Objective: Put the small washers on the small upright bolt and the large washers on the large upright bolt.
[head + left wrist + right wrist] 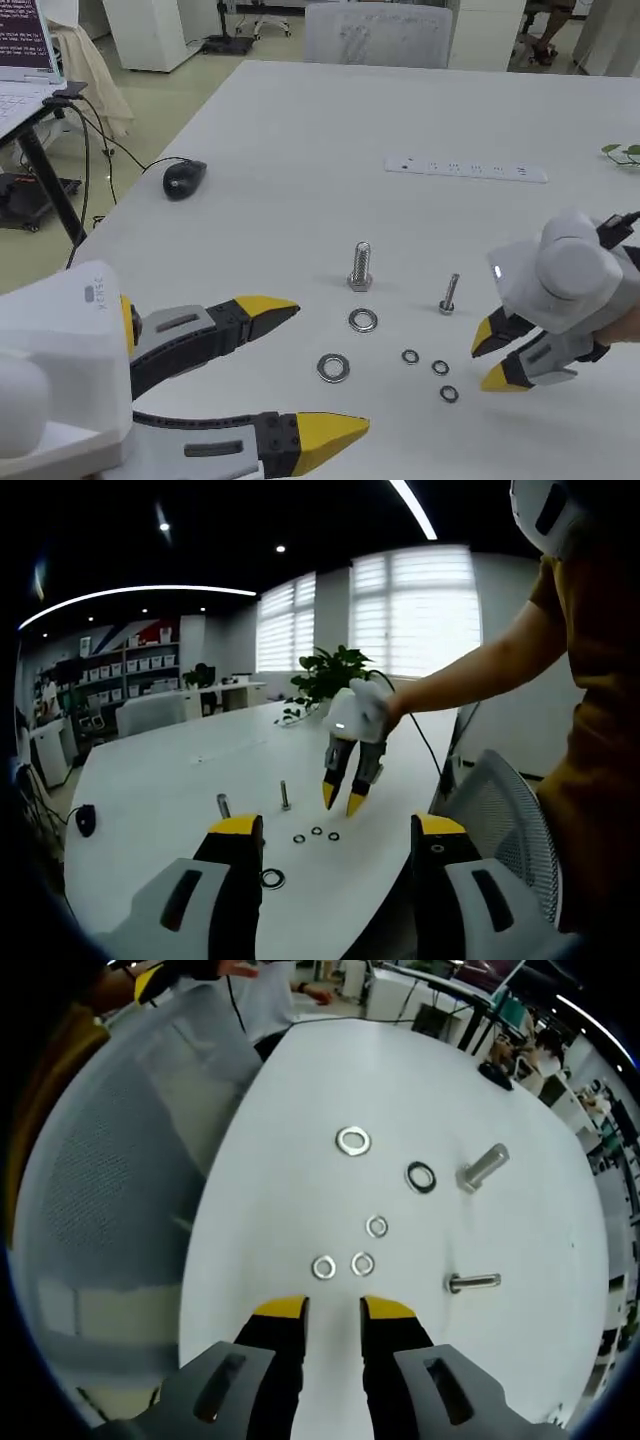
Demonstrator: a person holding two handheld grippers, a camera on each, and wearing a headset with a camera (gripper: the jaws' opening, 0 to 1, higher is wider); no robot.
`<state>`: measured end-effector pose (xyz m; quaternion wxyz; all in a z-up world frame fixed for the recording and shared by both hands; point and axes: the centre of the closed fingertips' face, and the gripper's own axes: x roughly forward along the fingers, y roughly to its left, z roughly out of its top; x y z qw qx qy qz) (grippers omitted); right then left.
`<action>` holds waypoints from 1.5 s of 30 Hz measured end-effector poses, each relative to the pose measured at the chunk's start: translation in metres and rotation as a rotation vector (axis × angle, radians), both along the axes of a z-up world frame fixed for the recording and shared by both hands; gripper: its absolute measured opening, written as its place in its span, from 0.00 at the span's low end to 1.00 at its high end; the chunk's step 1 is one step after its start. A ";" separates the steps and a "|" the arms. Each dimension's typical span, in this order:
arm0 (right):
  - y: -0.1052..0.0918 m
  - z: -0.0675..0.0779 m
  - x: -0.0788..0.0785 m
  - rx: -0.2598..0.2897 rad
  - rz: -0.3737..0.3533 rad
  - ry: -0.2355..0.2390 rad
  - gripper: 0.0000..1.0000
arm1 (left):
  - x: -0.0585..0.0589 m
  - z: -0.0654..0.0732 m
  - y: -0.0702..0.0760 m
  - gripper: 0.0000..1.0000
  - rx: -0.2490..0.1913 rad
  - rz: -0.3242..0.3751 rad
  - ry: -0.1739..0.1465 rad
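You held the right gripper (484, 367) low, just beside the three small washers (440, 367) — its fingers (283, 1320) only narrowly parted and empty, a gap that suited such thin rings. The small bolt (449, 294) stood upright just behind them. Near it stood the large bolt (361, 266), two large washers (363, 320) flat on the worktop (300, 150) before it. Your left gripper (330, 368) hovered near those, fingers (262, 308) wide apart, holding nothing — probably reserved for the bigger pair.

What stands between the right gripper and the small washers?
Nothing visible. The three small washers lie on bare table just ahead of the right gripper, whose jaws are open. The small bolt stands near them, and the way to it also looks free.
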<state>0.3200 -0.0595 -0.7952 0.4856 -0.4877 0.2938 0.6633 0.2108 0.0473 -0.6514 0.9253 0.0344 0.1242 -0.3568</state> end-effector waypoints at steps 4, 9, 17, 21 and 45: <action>0.005 -0.009 -0.005 -0.004 -0.003 0.018 0.21 | -0.001 0.001 0.000 0.59 -0.009 -0.002 -0.006; 0.010 -0.020 -0.006 -0.017 -0.012 0.029 0.21 | -0.001 0.000 0.001 0.59 -0.007 -0.006 -0.003; 0.014 -0.028 -0.005 -0.038 -0.005 0.043 0.20 | 0.001 -0.002 0.003 0.59 -0.018 -0.001 -0.001; 0.014 -0.031 -0.006 -0.047 0.002 0.051 0.20 | 0.003 0.000 0.003 0.59 -0.025 -0.001 -0.007; 0.014 -0.030 -0.008 -0.074 0.076 0.026 0.13 | 0.003 0.003 0.004 0.59 -0.030 0.010 -0.002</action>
